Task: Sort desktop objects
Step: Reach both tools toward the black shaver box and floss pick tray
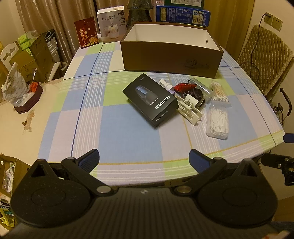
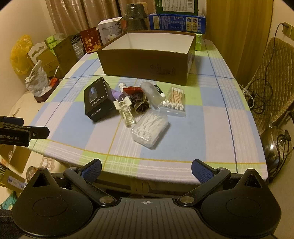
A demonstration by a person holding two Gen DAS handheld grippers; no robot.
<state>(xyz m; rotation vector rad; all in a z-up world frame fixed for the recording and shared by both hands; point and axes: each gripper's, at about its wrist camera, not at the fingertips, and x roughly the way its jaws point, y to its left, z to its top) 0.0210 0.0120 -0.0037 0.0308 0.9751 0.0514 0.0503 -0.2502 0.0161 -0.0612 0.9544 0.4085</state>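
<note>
A pile lies mid-table: a black FLYCO box, a white hair claw clip, a clear case of white swabs, a pack of wooden cotton swabs, a dark scrunchie, a red packet and a small tube. An open brown cardboard box stands behind them, its white inside showing nothing. My left gripper and right gripper are open and empty at the table's near edge.
The checked tablecloth covers the table. Boxes and a dark vase line the far edge. Cartons and a bag stand left. A chair with cables stands right.
</note>
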